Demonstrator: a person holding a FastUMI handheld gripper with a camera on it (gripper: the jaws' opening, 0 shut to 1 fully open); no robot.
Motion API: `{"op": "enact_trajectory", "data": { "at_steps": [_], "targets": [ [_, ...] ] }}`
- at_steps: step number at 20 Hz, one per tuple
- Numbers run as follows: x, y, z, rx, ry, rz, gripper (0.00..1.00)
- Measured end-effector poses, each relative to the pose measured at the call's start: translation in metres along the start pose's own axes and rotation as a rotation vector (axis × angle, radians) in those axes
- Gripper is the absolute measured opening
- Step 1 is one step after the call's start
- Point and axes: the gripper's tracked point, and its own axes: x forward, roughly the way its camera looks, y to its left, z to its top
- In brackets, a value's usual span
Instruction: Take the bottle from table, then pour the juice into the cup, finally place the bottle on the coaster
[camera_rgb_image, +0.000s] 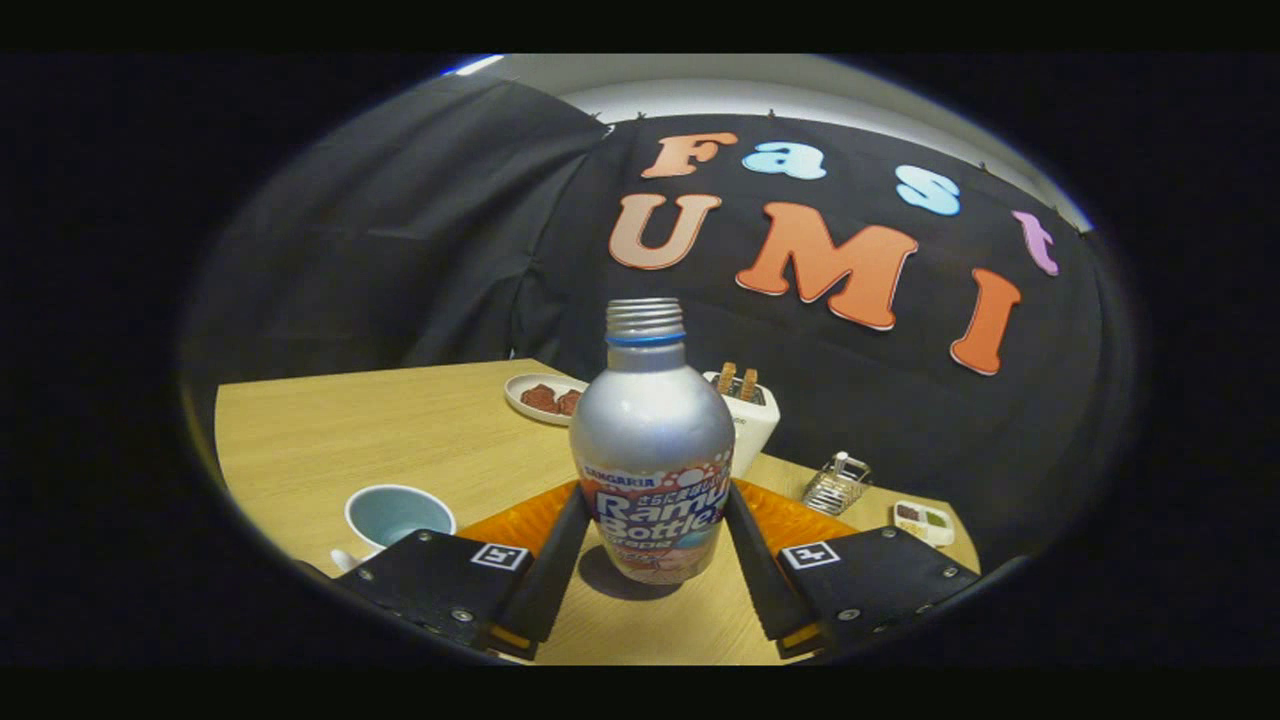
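A silver aluminium bottle (652, 440) with no cap, a blue neck ring and a printed label stands upright between my fingers. My gripper (655, 497) is shut on it, one finger pressed against each side of its lower body. A small shadow lies under its base on the wooden table (400, 430); I cannot tell whether the base touches the wood. An orange coaster (510, 525) lies just behind the bottle and shows on both sides of the fingers. A light blue cup (397, 513) with a white rim sits to the left of the left finger.
Beyond the bottle are a white plate (545, 398) of reddish-brown pieces and a white box (750, 418) with two brown sticks standing in it. To the right sit a small wire rack (836, 485) and a little white tray (925, 522), near the table's edge.
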Motion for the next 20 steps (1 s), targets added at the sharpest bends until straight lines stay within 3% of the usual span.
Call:
{"op": "enact_trajectory", "data": {
  "at_steps": [7,20],
  "targets": [
    [0.023,-0.008,-0.032,0.209,0.057,0.022,0.77],
    [0.048,-0.009,-0.074,0.275,0.11,0.006,0.77]
  ]
}}
